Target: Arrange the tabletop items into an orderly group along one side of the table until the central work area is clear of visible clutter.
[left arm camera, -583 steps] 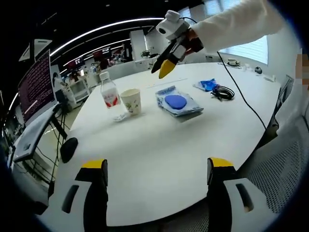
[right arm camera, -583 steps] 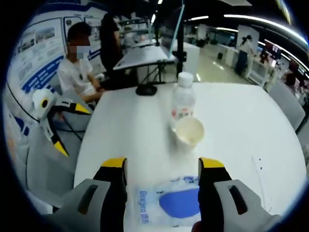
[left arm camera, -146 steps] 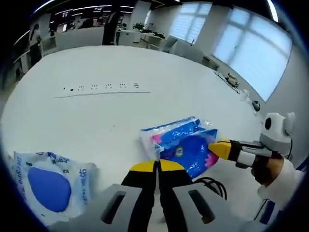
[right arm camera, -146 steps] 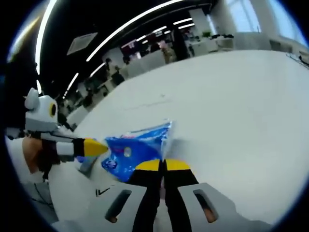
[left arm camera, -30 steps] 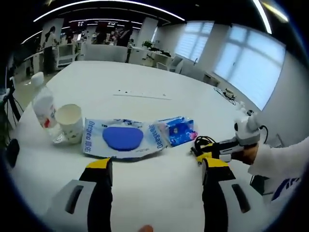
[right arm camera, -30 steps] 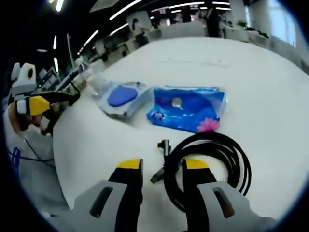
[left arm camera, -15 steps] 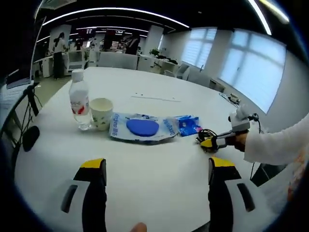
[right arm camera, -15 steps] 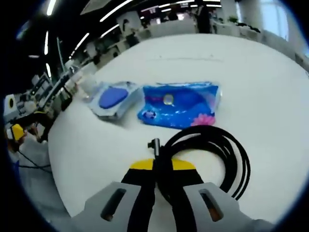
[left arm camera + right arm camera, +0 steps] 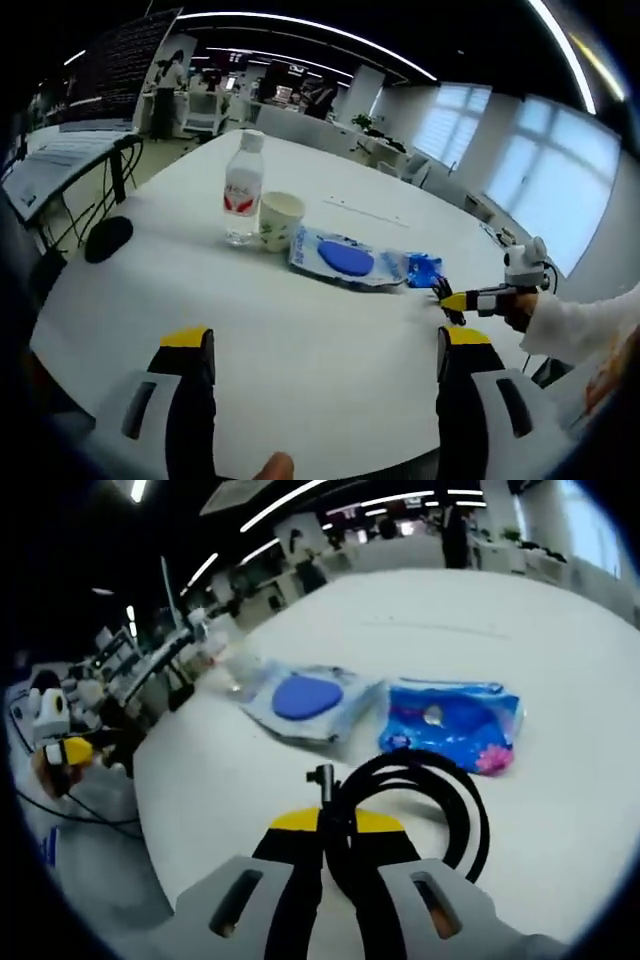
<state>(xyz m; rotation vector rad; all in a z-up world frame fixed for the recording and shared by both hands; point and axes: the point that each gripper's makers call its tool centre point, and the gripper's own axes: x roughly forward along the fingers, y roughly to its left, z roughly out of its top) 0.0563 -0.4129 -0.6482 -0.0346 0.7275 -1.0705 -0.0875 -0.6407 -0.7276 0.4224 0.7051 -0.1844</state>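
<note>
Along the white table (image 9: pixel 300 340) stand a water bottle (image 9: pixel 240 195) and a paper cup (image 9: pixel 278 220), then a wipes pack with a blue oval (image 9: pixel 345 258) and a blue tissue pack (image 9: pixel 422 270). My left gripper (image 9: pixel 325 345) hangs open over the near table edge, holding nothing. My right gripper (image 9: pixel 337 825) is shut on a coiled black cable (image 9: pixel 455 805), whose loop hangs just in front of the tissue pack (image 9: pixel 455 725) and the wipes pack (image 9: pixel 305 700). In the left gripper view the right gripper (image 9: pixel 462 300) sits just right of the tissue pack, with the cable dark at its tip.
A black mouse (image 9: pixel 108 238) lies near the table's left edge. A monitor (image 9: pixel 115 65) and a desk stand beyond that edge. The person's white sleeve (image 9: pixel 580 320) comes in from the right. The left gripper (image 9: pixel 60 750) shows far left in the right gripper view.
The right gripper shut on the cable about half a second ago and has since carried it closer to the tissue pack. The left gripper view has pulled back from the items.
</note>
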